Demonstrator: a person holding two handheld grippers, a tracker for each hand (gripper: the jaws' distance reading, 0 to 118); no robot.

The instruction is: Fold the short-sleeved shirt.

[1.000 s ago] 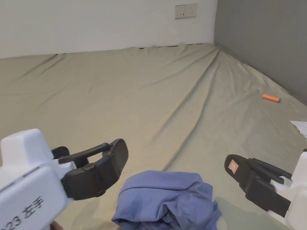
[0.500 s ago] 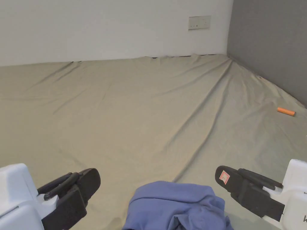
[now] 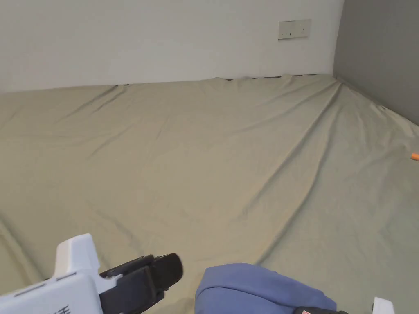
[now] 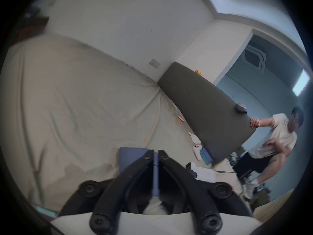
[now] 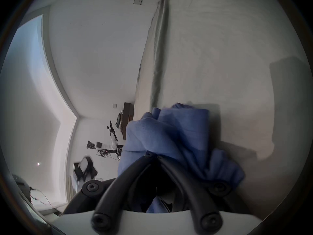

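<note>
Two grippers clamp the crumpled blue cotton shirt: left gripper, right gripper; small orange cylinder lies well apart on the olive sheet; both were open before.

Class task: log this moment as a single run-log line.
stage: grasping | blue shirt: crumpled on sheet | left gripper: shut on shirt edge | right gripper: shut on shirt | folded: no
</note>
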